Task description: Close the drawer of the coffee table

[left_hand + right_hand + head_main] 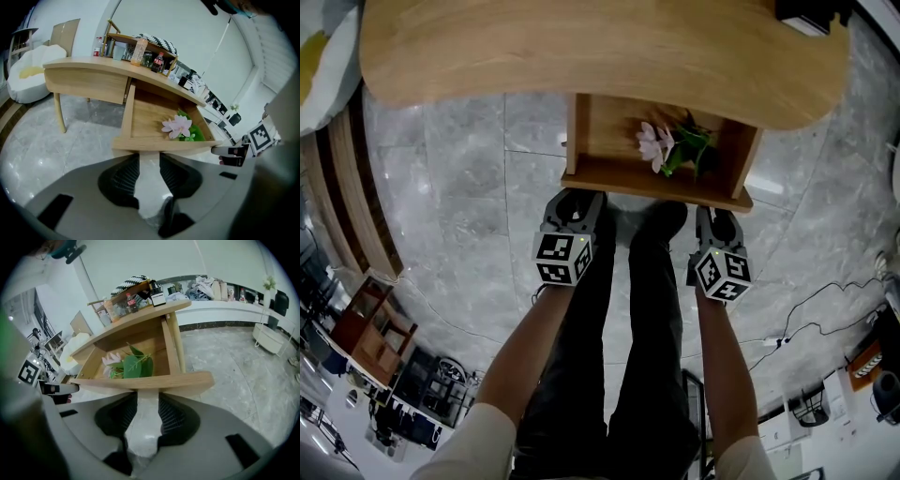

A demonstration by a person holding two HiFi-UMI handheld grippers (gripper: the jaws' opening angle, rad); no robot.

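Drawer (609, 141) of the wooden coffee table (581, 47) stands pulled far out over the grey marble floor (469, 169), directly in front of me. A pink flower with green leaves (661, 148) lies inside it. My left gripper (573, 208) and right gripper (715, 223) both have their jaws apart and hold nothing, with their tips right at the drawer's front board, one near each end. Closing has not visibly begun; I judge the whole push inward remains.
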